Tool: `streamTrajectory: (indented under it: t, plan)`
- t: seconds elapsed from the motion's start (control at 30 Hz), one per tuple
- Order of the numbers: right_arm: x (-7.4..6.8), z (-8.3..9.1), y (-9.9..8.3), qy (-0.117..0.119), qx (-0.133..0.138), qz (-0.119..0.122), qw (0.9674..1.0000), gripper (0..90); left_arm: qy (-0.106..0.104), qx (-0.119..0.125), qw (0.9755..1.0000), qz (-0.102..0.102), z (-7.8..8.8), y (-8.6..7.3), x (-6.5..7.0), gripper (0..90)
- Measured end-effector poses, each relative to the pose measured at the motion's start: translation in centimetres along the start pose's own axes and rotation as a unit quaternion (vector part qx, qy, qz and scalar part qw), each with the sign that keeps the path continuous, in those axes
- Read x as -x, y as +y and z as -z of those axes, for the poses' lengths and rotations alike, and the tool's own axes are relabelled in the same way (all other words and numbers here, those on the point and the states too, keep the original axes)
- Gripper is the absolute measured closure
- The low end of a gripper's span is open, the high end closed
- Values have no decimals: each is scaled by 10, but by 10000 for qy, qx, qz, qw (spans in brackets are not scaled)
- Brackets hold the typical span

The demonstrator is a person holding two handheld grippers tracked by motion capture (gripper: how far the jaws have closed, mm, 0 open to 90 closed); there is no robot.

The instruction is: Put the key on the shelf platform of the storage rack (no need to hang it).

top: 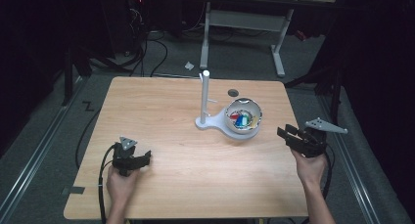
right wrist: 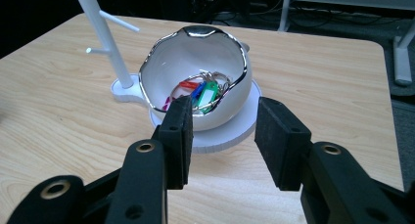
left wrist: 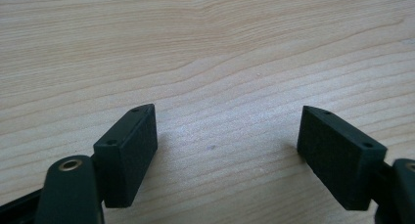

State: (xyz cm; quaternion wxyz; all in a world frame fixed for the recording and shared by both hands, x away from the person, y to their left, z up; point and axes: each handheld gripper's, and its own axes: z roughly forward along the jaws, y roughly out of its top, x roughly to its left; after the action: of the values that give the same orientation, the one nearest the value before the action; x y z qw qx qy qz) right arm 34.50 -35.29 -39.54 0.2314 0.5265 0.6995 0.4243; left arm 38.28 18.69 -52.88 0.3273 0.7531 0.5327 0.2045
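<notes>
A white bowl (top: 243, 117) with a silver rim stands on a white stand's round base (top: 230, 132), right of the table's middle. It holds coloured key tags on metal rings (right wrist: 203, 92). A white post with pegs (top: 204, 94) rises from the stand's left end. My right gripper (top: 288, 134) hovers right of the bowl, pointing at it, jaws open and empty; in the right gripper view (right wrist: 222, 136) the bowl (right wrist: 195, 62) lies just beyond the pads. My left gripper (top: 145, 158) rests near the front left of the table, open over bare wood (left wrist: 227, 136).
The wooden table (top: 161, 111) has a small dark round hole (top: 233, 92) behind the bowl. Beyond the far edge stand a white desk frame (top: 244, 23) and cables on a grey floor. Metal rails run along both sides of the table.
</notes>
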Motion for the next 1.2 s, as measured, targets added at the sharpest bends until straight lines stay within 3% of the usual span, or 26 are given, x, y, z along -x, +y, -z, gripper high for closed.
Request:
streamTrajectory:
  t: [1.2]
  plan:
    - [-13,-21,-57,208,-202,-193,9994,564,10,-11,10000,-25,0,0,0,232]
